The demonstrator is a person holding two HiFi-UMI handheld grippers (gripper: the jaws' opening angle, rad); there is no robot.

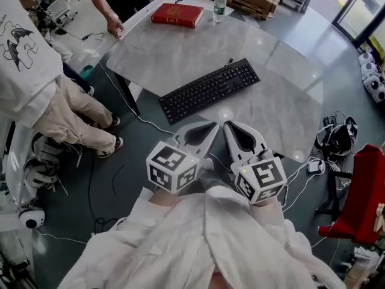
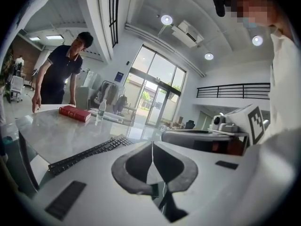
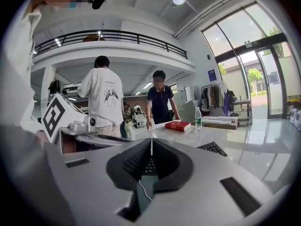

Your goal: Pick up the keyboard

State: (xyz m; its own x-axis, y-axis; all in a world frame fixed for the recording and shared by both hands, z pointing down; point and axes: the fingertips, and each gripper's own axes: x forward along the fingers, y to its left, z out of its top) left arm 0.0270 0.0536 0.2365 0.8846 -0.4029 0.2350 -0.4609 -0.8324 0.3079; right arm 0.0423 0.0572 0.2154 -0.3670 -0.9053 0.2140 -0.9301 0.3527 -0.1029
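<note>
both grippers closed and empty, keyboard ahead on the table

far to the left of the jaws stands a person in a white printed shirt and beige trousers (image 1: 33, 77), on the dark floor. ahead and left of the jaws, at the far edge of the pale grey marble-look table (image 1: 174, 56), a second person in a dark shirt (image 2: 63, 72) leans with one hand on the top.

the left gripper (image 1: 213, 126), white with a cube of black square markers, has its two jaws pressed together tip against tip, and nothing is between them. just beside it on the right, the right gripper (image 1: 228, 126) of the same kind also has its jaws pressed together, with nothing pinched. both point toward the table.

the flat black plastic keyboard (image 1: 209, 90) lies on the table straight ahead of both pairs of jaws, near them but apart. it is slanted, and its left end is the nearer one. no jaw touches it.

beyond the keyboard, well apart from the jaws, lies a red hardcover book (image 1: 177, 14), and just to its right stands a clear plastic bottle with a green label (image 1: 219, 6).

to the right of the right jaws, a heap of black cables (image 1: 338, 138) lies on the floor.
</note>
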